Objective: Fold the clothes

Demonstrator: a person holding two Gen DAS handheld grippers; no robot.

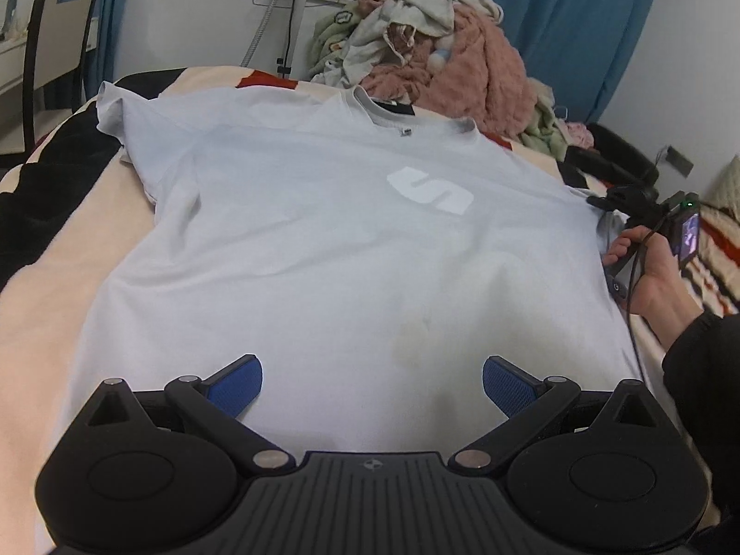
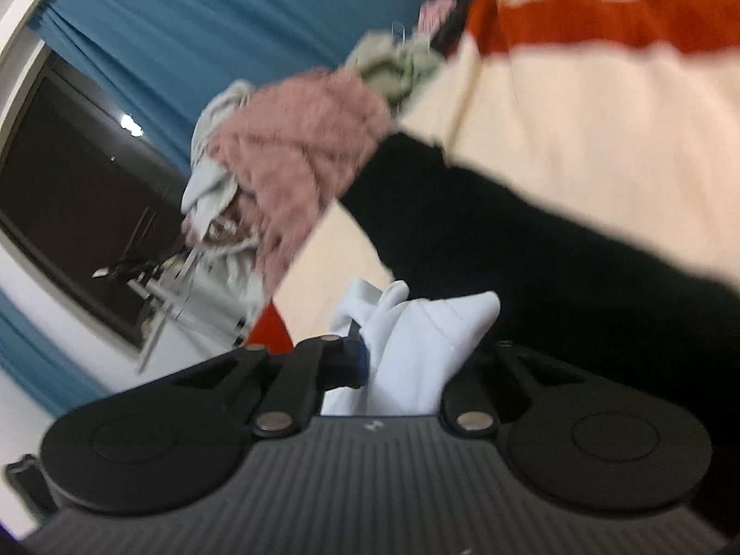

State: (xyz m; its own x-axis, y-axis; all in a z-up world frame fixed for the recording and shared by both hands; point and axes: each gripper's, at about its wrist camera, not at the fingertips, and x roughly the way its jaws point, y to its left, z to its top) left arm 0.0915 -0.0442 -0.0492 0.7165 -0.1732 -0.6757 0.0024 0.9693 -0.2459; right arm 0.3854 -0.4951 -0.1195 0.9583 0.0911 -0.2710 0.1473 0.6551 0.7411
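Observation:
A pale blue T-shirt [image 1: 323, 231] with a white logo lies spread flat, front up, on the bed, collar at the far end. My left gripper [image 1: 372, 386] is open and empty, hovering over the shirt's near hem, blue pads wide apart. My right gripper [image 1: 606, 203] shows in the left wrist view at the shirt's right sleeve, held by a hand. In the right wrist view the right gripper [image 2: 407, 351] is shut on a bunch of the pale blue sleeve fabric [image 2: 416, 337], tilted and lifted off the bed; the view is blurred.
A pile of unfolded clothes [image 1: 439, 46], pink fleece on top, sits at the bed's far end. The bed cover [image 1: 46, 249] is cream, black and red. A chair [image 1: 55, 46] stands at far left. Blue curtains [image 1: 578, 23] and a stand [image 1: 291, 23] are behind.

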